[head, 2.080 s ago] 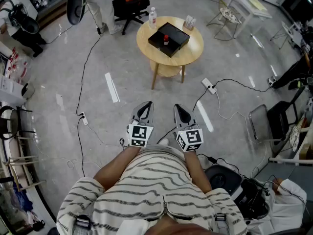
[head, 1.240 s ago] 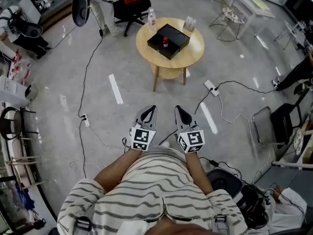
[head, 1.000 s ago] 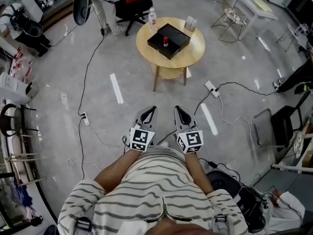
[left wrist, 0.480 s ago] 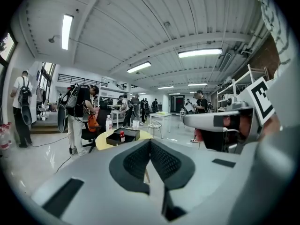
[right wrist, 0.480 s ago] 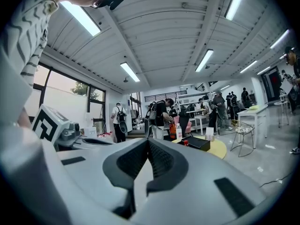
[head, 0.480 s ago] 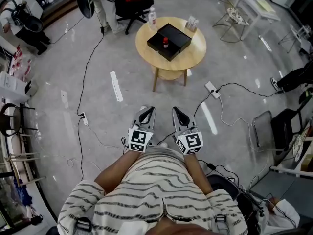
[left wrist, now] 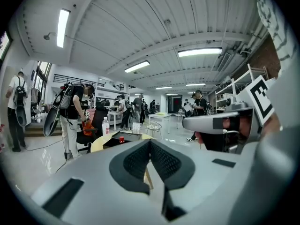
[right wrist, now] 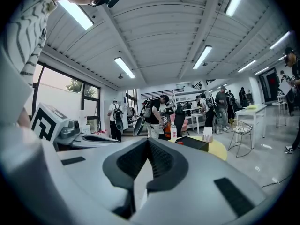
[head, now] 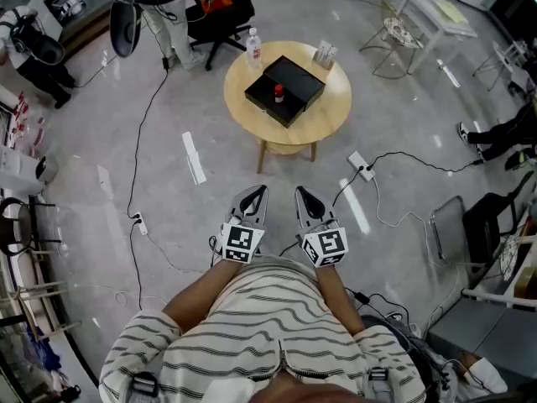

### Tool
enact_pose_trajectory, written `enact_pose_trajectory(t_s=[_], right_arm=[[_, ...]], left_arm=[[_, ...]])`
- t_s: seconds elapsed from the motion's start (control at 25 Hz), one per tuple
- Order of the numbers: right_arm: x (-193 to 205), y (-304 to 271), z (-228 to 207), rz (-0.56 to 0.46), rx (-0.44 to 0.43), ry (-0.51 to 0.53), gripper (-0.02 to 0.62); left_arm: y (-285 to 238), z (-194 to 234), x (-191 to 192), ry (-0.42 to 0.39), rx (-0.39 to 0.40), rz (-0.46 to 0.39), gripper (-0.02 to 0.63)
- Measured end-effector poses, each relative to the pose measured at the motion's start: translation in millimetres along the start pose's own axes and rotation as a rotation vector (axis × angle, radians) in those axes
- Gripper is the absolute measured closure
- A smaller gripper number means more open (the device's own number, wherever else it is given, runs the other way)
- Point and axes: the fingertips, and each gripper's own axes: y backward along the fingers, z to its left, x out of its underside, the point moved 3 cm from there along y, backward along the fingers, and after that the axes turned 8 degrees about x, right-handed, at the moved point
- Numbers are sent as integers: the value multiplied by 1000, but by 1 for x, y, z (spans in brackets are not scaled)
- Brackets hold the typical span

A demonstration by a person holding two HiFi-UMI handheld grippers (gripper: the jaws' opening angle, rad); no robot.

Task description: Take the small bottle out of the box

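A black open box [head: 285, 90] lies on a round wooden table [head: 329, 107] some way ahead of me. In the box stands a small bottle [head: 278, 93] with a red cap. Both grippers are held close in front of my striped shirt, far short of the table. My left gripper [head: 257, 191] is shut with nothing in it, and so is my right gripper [head: 299, 192]. The left gripper view shows the box [left wrist: 127, 137] and the bottle's red cap [left wrist: 121, 139] beyond the closed pads. In the right gripper view the box [right wrist: 197, 143] is small and distant.
A clear water bottle [head: 253, 44] and a card stand [head: 325, 54] share the table. Cables and a power strip [head: 361, 165] cross the floor between me and the table. White tape strips [head: 193, 158] mark the floor. A person stands by an office chair [head: 220, 7] behind the table.
The table with the box has come nearer and lower in the head view. Both grippers have stayed shut in front of my body.
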Motion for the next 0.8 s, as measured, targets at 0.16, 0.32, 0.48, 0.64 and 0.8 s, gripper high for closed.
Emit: enact_pose_trajectory(t_s=[0.16, 0.32, 0.48, 0.64, 0.8], right_arm=[[-12, -44, -13, 4, 10, -10, 584], [-24, -87, -17, 11, 19, -20, 584], [-34, -127, -25, 21, 40, -29, 584], [-43, -164, -29, 33, 69, -33, 584], [-49, -198, -32, 43, 106, -30, 584]], left_arm=[[-30, 38, -12, 4, 16, 12, 584], [-54, 72, -27, 11, 45, 20, 584], [-79, 103, -35, 9, 85, 35, 584], [-98, 138, -40, 23, 111, 47, 584], [-118, 170, -44, 17, 143, 57, 584]])
